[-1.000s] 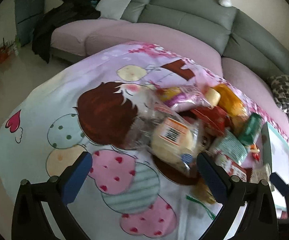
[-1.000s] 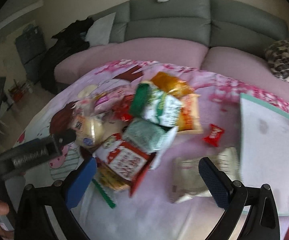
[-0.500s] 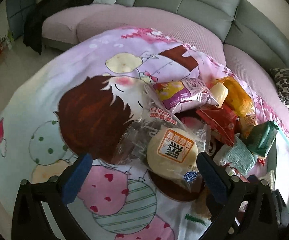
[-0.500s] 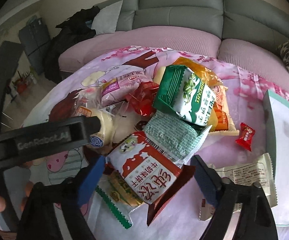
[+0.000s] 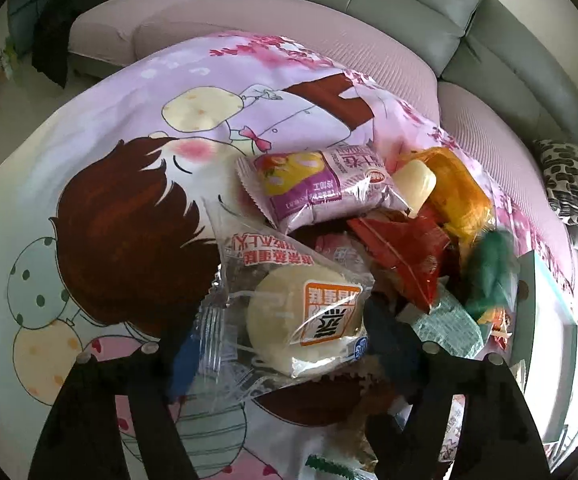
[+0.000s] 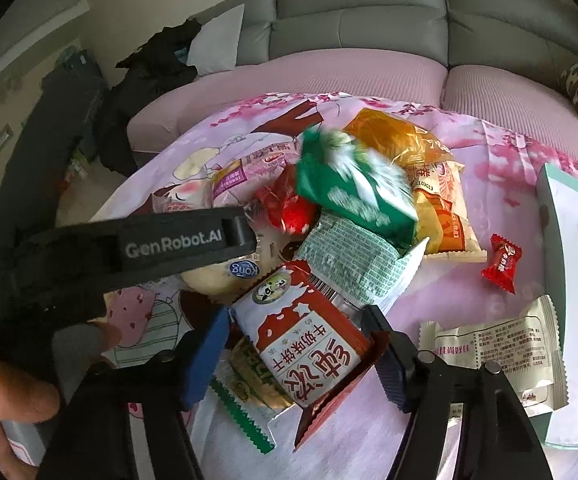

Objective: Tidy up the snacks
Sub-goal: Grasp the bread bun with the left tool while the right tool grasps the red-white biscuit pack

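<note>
A heap of snack packets lies on a cartoon-print cloth. My left gripper has its jaws closed in on a clear-wrapped pale round bun. My right gripper has its jaws closed in on a red-and-white milk snack packet. A green packet is blurred in motion at the top of the heap. A purple packet, an orange bag and a red wrapper lie behind the bun.
A white tray with a teal rim is at the right, with a white sachet at its edge and a small red candy beside it. A pink and grey sofa curves behind. My left gripper's body crosses the right view.
Both grippers moved down into the heap and their jaws narrowed, the left around the bun, the right around the red-and-white packet. The green packet shifted and now blurs.
</note>
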Motion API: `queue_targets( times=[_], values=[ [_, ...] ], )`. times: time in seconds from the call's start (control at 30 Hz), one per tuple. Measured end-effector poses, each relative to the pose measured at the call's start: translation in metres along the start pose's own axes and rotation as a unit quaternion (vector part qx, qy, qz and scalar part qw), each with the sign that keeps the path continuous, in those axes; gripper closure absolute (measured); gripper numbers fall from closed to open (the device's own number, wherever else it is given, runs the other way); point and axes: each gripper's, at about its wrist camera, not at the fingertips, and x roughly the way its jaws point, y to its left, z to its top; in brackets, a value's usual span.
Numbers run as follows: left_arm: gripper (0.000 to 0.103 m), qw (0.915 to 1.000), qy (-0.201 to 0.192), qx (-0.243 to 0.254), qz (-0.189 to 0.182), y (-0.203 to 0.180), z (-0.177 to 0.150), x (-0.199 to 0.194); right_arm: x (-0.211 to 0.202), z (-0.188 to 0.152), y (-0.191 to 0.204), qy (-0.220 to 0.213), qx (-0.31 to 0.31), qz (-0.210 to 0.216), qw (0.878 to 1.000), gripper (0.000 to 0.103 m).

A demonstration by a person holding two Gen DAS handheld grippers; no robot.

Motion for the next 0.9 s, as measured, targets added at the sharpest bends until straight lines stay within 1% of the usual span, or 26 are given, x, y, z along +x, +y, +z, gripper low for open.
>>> queue_targets(
  times=[0.03, 0.1, 0.23, 0.37, 0.43, 0.53, 0.7, 0.9],
  values=[
    [0.031, 1.0, -0.002, -0.001, -0.003, 0.0, -0.001, 0.0, 0.0, 0.0, 0.0, 0.0, 0.002, 0.001, 1.0, 0.034],
    [0.039, 0.9997, -0.002, -0.013, -0.022, 0.002, -0.002, 0.0, -0.002, -0.001, -0.001, 0.0, 0.003, 0.002, 1.0, 0.036],
    [0.044, 0.9994, -0.007, -0.016, -0.03, 0.003, -0.006, -0.004, -0.006, -0.002, -0.001, -0.004, 0.005, 0.009, 1.0, 0.042],
    [0.045, 0.9992, -0.01, -0.019, -0.035, 0.006, -0.01, -0.01, -0.01, -0.002, 0.0, -0.008, 0.004, 0.014, 1.0, 0.046],
    [0.045, 0.9987, -0.013, -0.021, -0.043, 0.007, -0.011, -0.014, -0.013, -0.002, 0.001, -0.012, 0.006, 0.022, 1.0, 0.054],
    [0.045, 0.9985, -0.023, -0.021, -0.046, 0.009, -0.014, -0.022, -0.019, -0.001, 0.001, -0.019, 0.004, 0.029, 0.999, 0.061],
    [0.045, 0.9981, -0.035, -0.018, -0.047, 0.006, -0.014, -0.031, -0.023, -0.002, -0.003, -0.018, 0.011, 0.035, 0.999, 0.061],
    [0.045, 0.9968, -0.058, -0.017, -0.053, 0.006, -0.017, -0.047, -0.051, 0.002, -0.016, -0.061, 0.036, 0.043, 0.997, 0.061]
  ],
)
